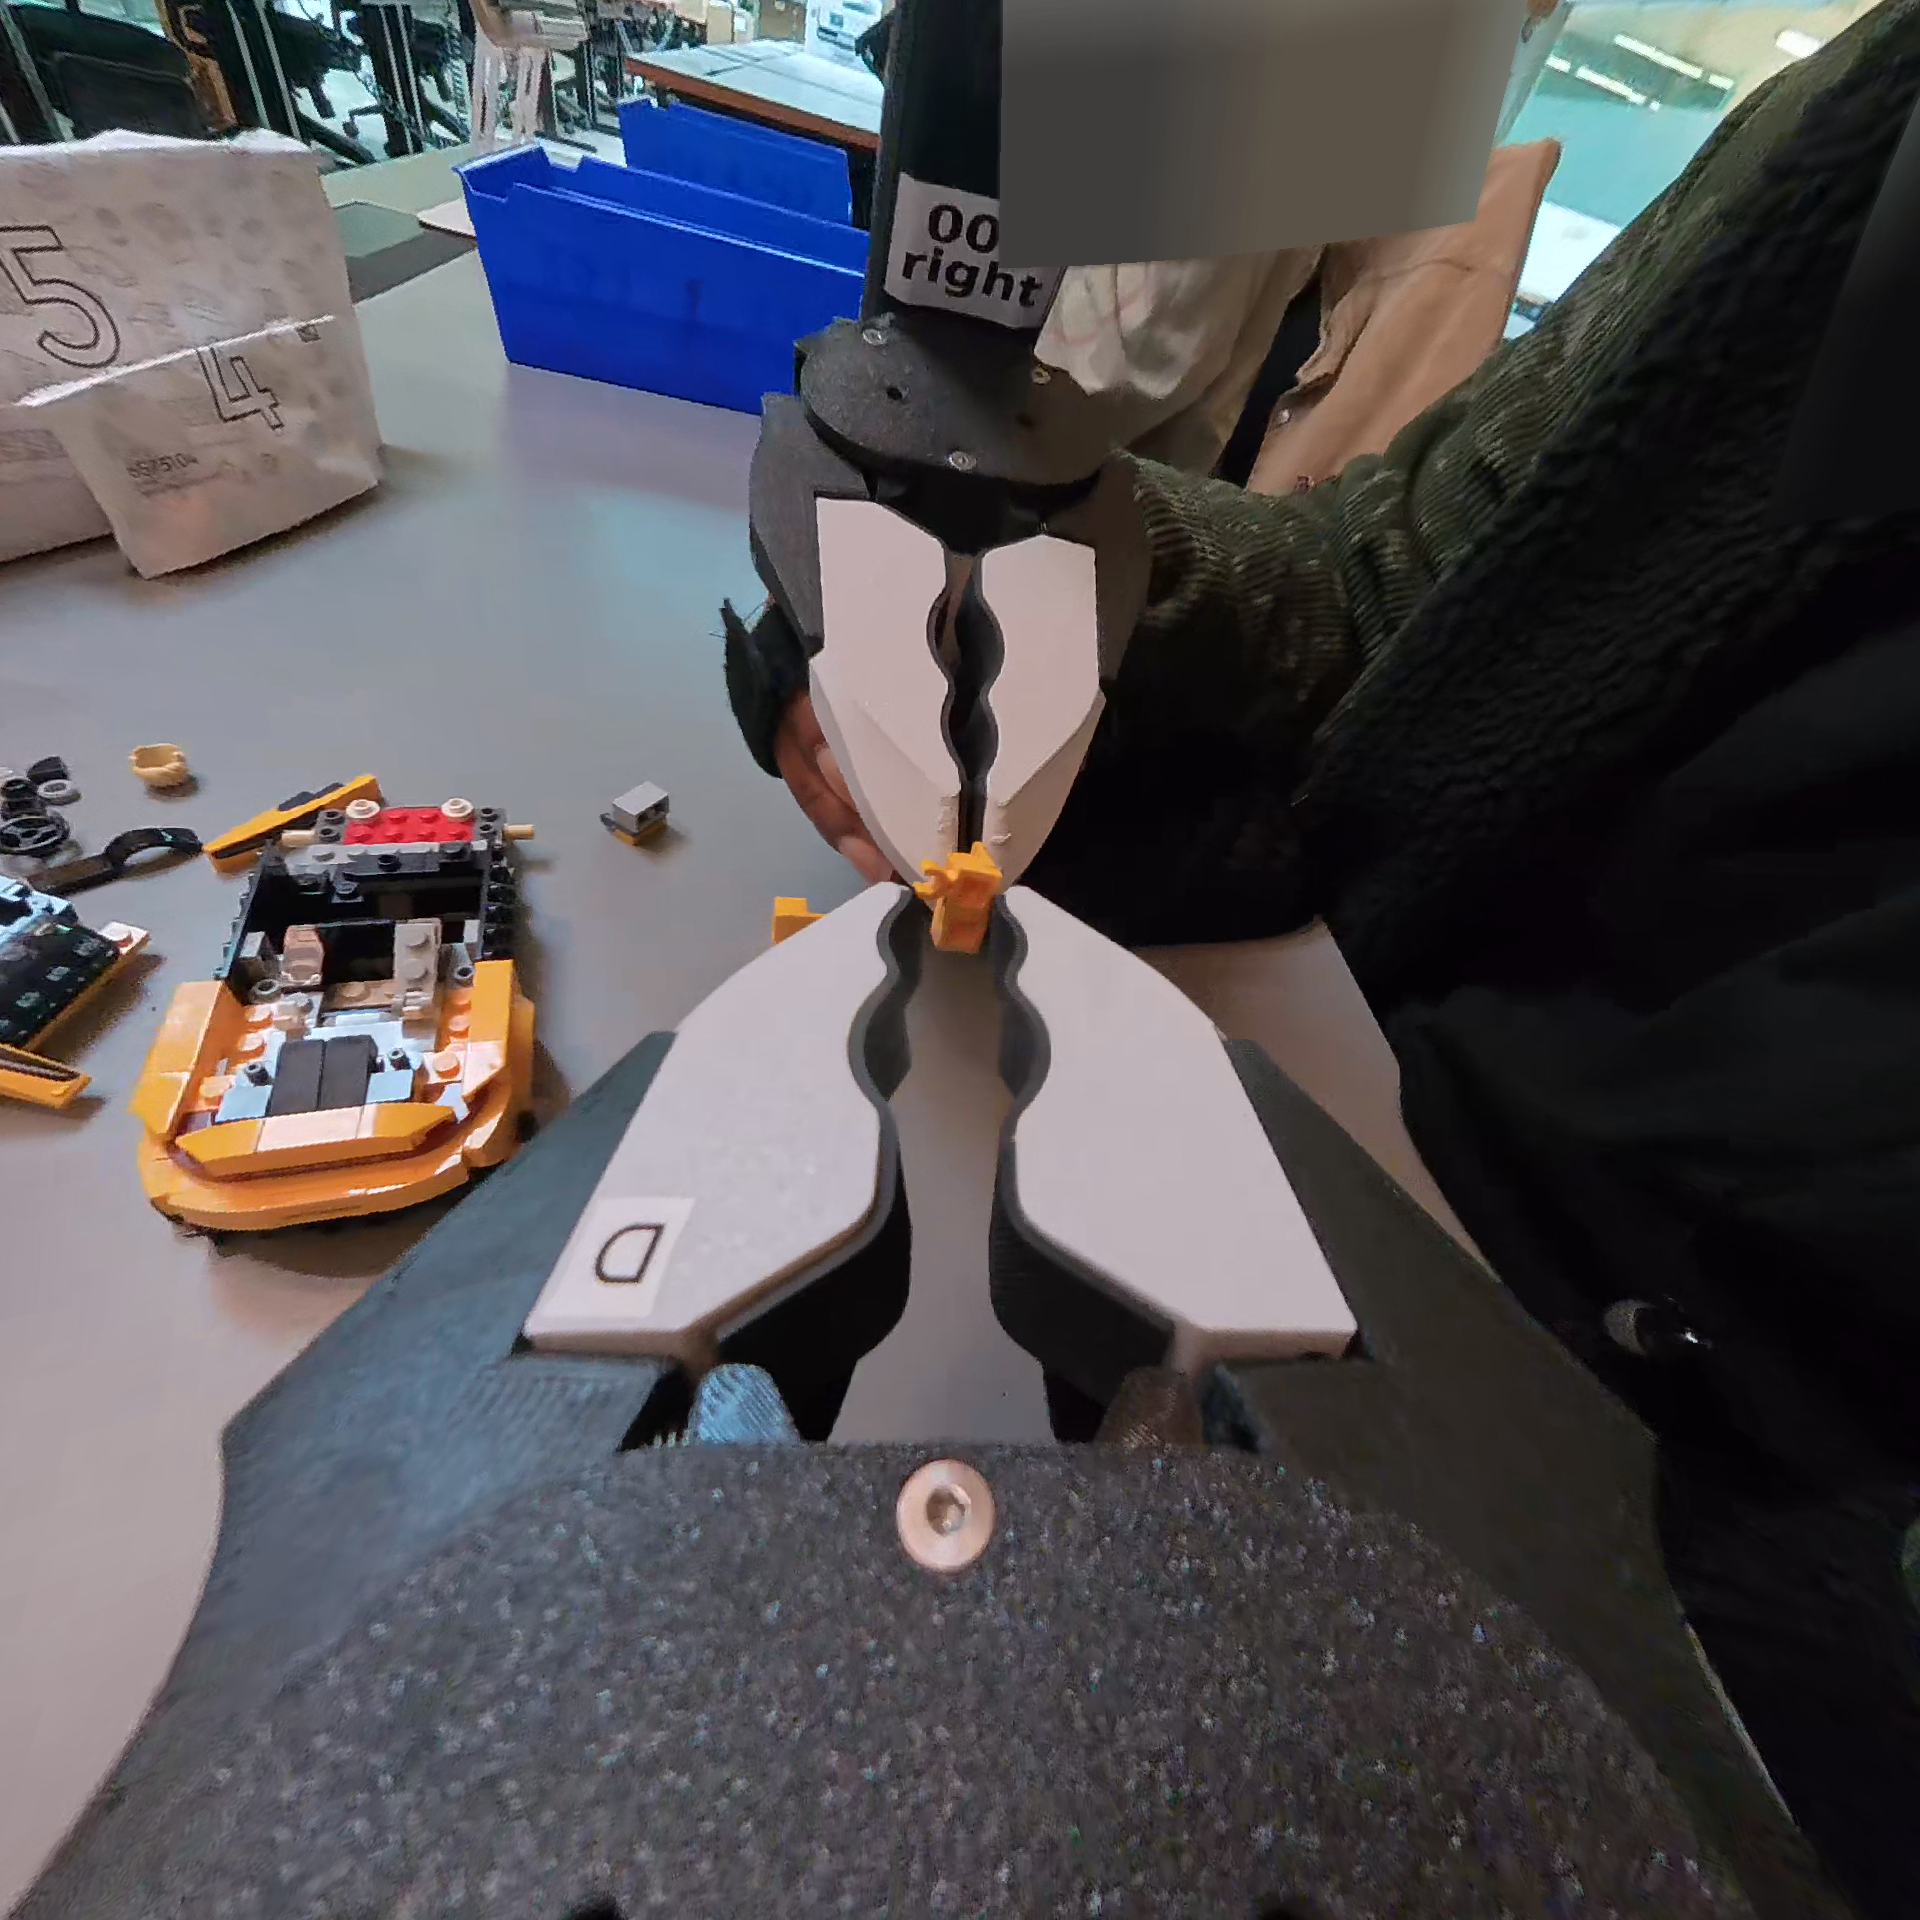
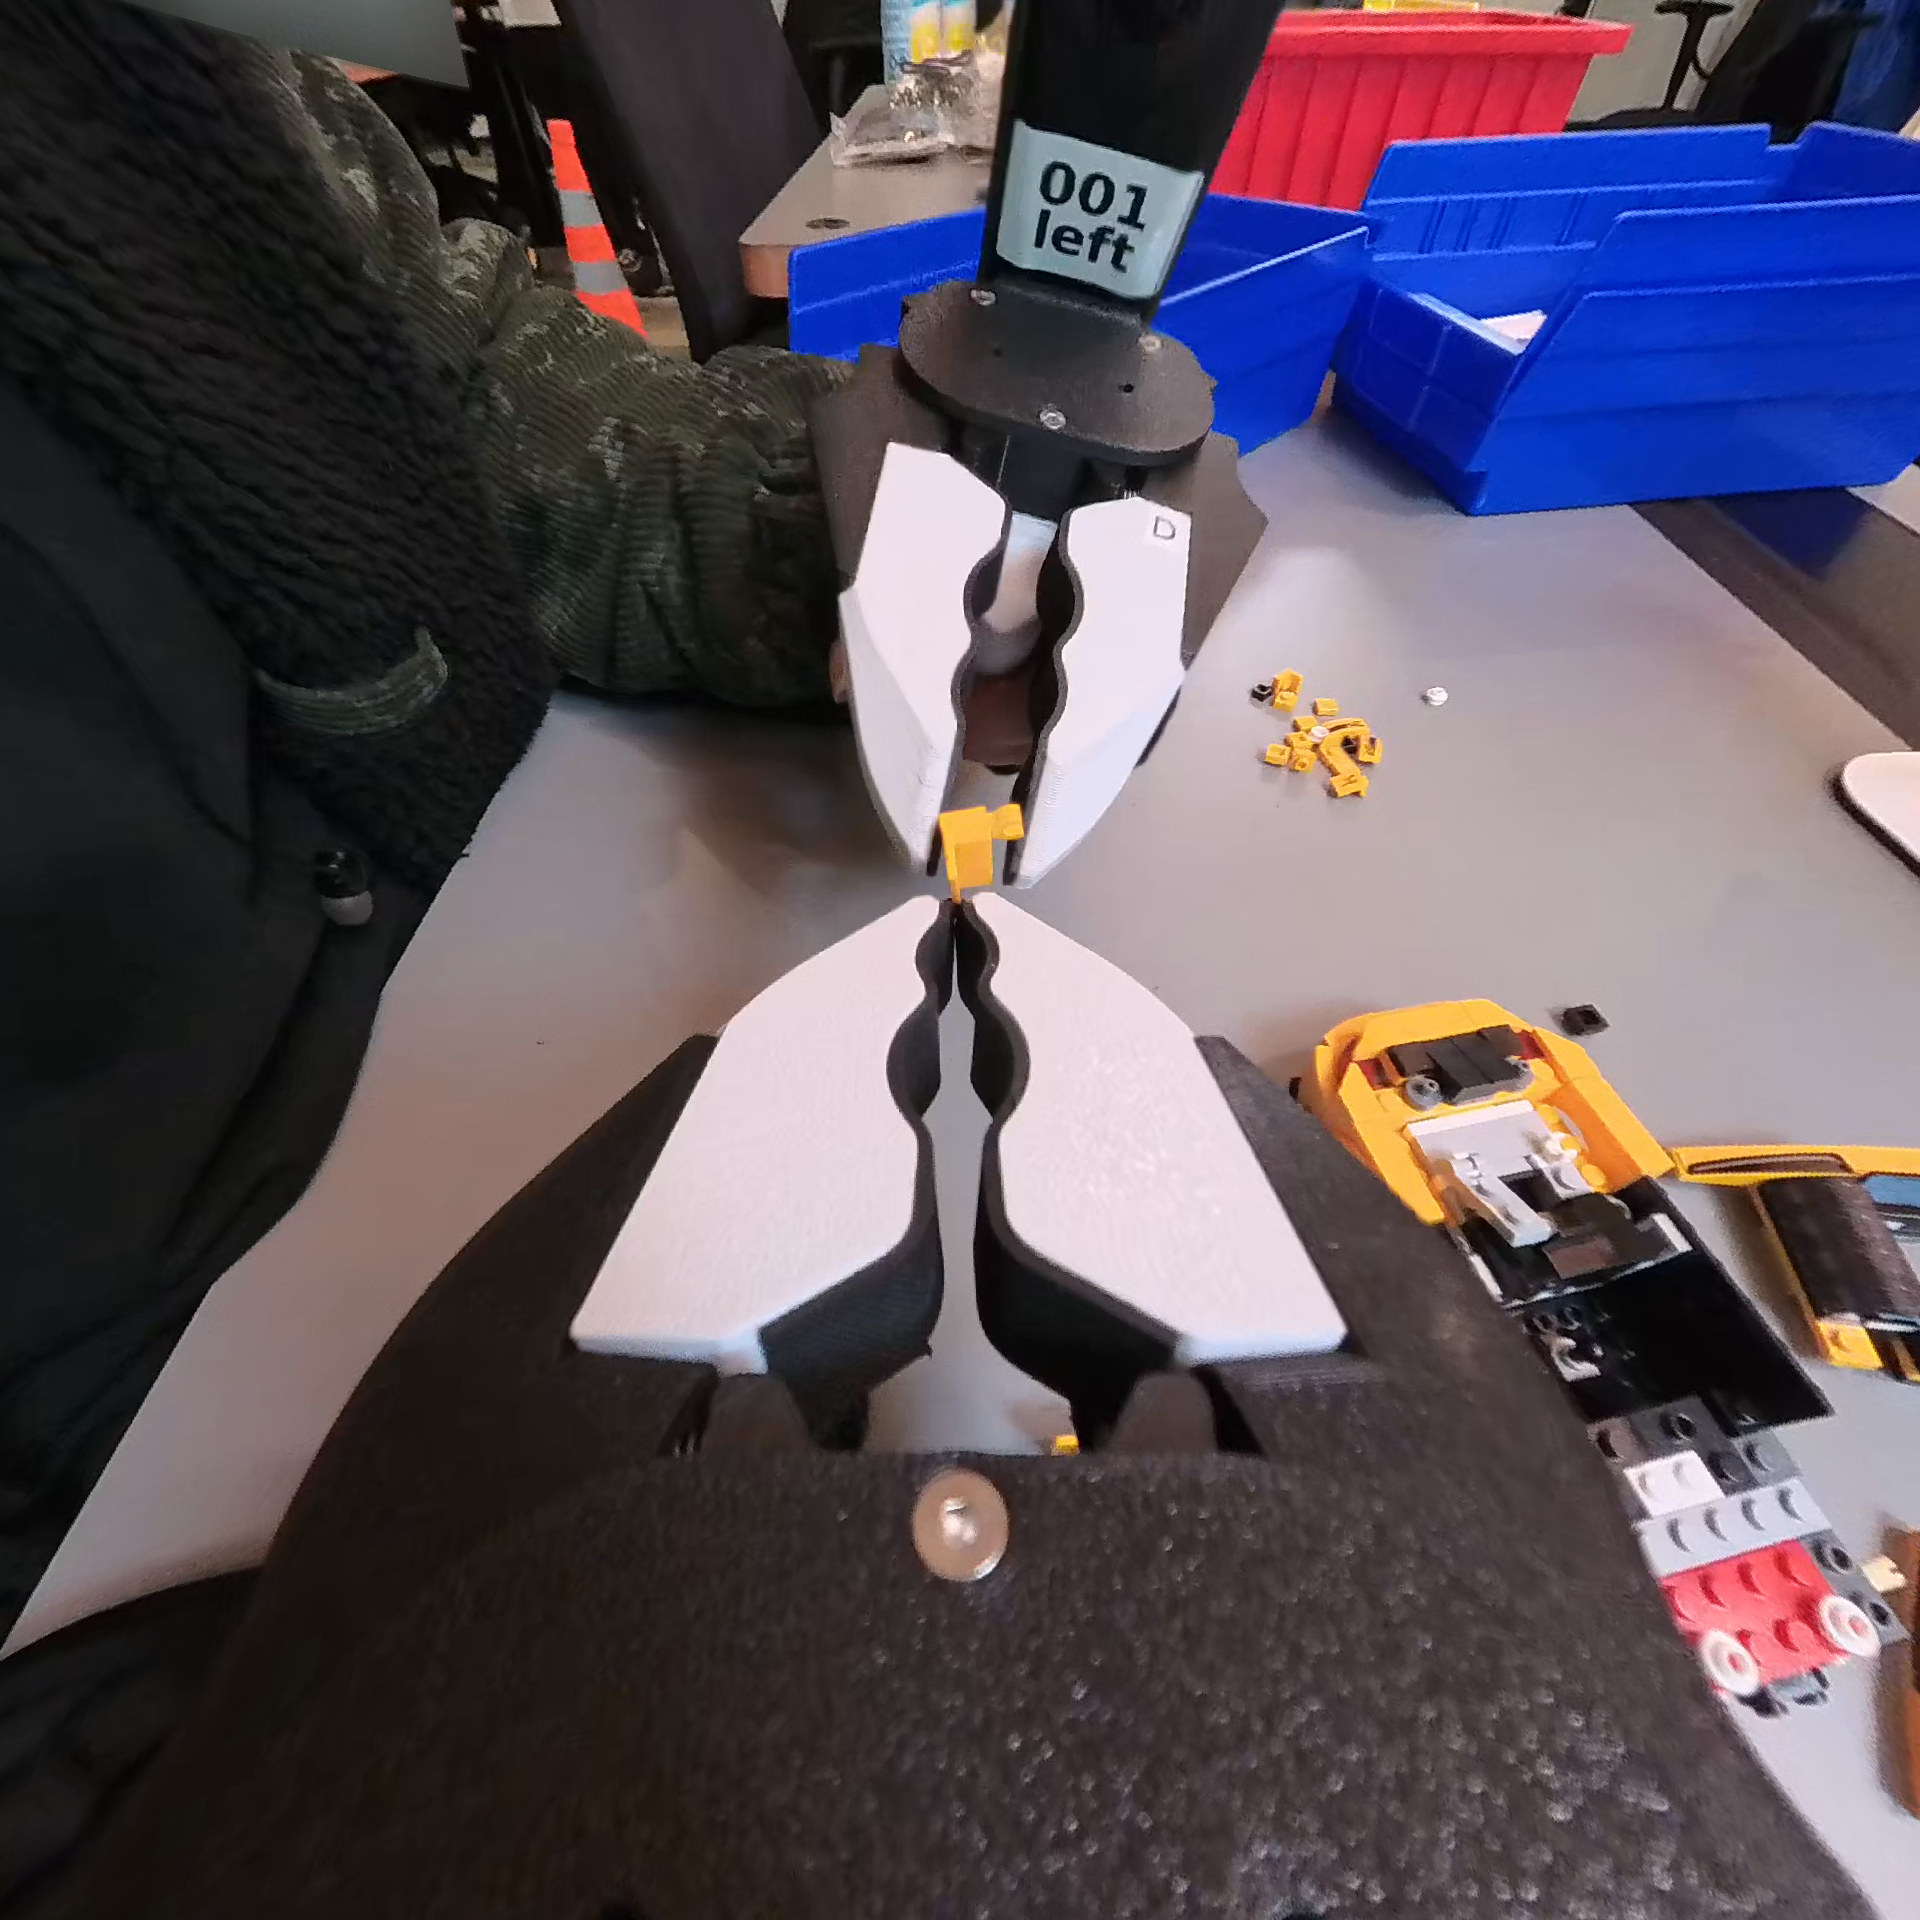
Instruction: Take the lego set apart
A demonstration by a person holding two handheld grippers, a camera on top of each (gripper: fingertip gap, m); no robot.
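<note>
A small orange lego piece [image 1: 956, 920] is held in the air between both grippers, above the grey table [image 1: 499, 644]. My left gripper [image 1: 956, 902] is shut on one end of it. My right gripper [image 2: 958, 906] is shut on the thin other end, meeting the left one tip to tip. The piece also shows in the right wrist view [image 2: 971, 836]. The partly stripped orange and black lego car [image 1: 332, 1039] lies on the table to the left; it also shows in the right wrist view [image 2: 1507, 1143].
Loose car parts [image 1: 62, 956] and a small grey brick [image 1: 639, 810] lie near the car. A pile of small orange pieces [image 2: 1320, 743] sits farther off. Blue bins [image 2: 1662, 343], a red bin [image 2: 1403, 94] and white paper bags [image 1: 177, 343] stand at the back. The person's dark sleeves flank the grippers. My two grippers' fingertips are within a few centimetres of each other.
</note>
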